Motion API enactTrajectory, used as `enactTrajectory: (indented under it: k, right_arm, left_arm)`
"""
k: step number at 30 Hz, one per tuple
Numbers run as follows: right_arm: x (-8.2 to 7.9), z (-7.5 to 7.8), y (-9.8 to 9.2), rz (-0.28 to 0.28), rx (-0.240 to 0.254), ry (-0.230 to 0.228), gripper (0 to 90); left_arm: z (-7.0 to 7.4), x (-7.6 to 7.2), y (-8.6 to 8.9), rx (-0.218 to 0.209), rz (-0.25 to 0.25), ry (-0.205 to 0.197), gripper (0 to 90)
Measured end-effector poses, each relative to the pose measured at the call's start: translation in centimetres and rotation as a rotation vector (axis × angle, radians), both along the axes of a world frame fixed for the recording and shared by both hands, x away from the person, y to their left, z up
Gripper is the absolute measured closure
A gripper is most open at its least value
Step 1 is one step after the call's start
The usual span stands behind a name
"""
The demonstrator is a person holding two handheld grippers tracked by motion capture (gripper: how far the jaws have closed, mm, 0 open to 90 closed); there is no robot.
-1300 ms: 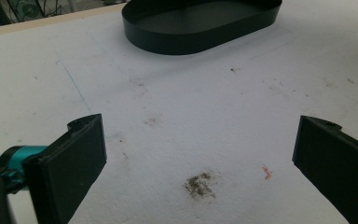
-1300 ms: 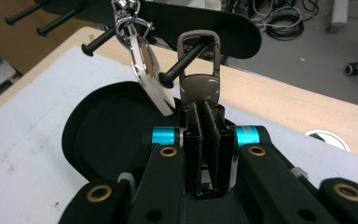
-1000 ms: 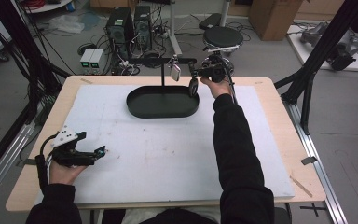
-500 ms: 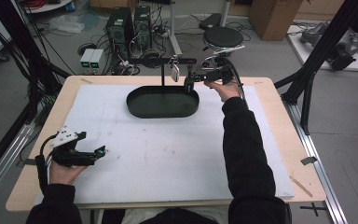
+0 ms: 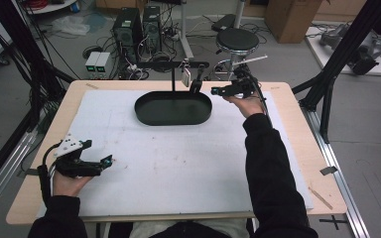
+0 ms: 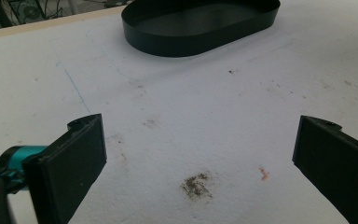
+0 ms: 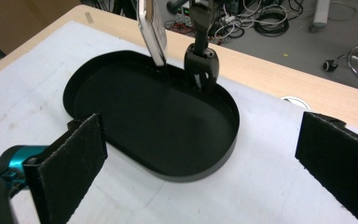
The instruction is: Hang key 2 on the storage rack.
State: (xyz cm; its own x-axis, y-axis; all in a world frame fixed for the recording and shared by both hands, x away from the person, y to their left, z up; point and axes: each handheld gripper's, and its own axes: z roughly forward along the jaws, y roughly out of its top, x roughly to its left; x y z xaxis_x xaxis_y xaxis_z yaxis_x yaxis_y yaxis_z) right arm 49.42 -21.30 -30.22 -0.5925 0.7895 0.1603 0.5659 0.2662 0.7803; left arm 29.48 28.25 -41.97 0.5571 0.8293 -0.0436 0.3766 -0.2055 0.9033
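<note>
Right tongs (image 5: 217, 91) gape beside tray (image 5: 144, 116), arm outstretched.

Matt black, pale wood, stained white

The oval tray (image 7: 98, 81) looks matt black with smooth walls; the white mat (image 6: 205, 116) is faintly rough and stained; the desk (image 5: 302, 144) edge is pale wood; the hanging tag (image 7: 151, 28) shines like polished metal; the jaws carry coarse, matt black pads.

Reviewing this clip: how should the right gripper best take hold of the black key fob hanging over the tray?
Probably the fob's broad lower body, jaws closing across its flat faces, coming level from the tray's right end where the open right gripper hovers. It hangs upright from the rack, with the silver tag close beside it.
</note>
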Motion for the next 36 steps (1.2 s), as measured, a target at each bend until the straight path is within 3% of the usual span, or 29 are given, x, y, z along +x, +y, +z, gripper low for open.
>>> enactTrajectory:
  k: [1, 3, 12, 15, 20, 36]
  right_arm:
    - [-0.3, 0.0, -0.1, 0.0, -0.004, 0.01, 1.1]
    - [-0.8, -0.1, -0.3, -0.001, -0.02, -0.015, 1.1]
    - [-2.7, -1.1, -1.8, 0.004, -0.019, -0.012, 1.2]
    - [-3.7, -1.6, -1.9, 0.013, -0.054, -0.021, 1.2]
    - [-5.2, -1.9, -2.2, 0.029, -0.06, -0.033, 1.2]
    - [-8.9, -3.4, -5.5, -0.005, -0.066, -0.078, 1.2]
  left_arm:
    - [0.0, 0.0, 0.0, 0.003, -0.002, 0.001, 3.2]
    - [0.0, 0.1, 0.0, 0.002, -0.002, 0.003, 3.2]
    - [0.0, 0.1, -0.1, 0.005, -0.003, 0.006, 3.1]
    - [0.0, 0.0, -0.1, 0.005, -0.003, 0.007, 3.2]
    - [0.0, -0.1, 0.0, 0.0, 0.001, 0.008, 3.1]
    - [0.0, -0.4, -0.2, -0.002, -0.009, 0.02, 3.2]
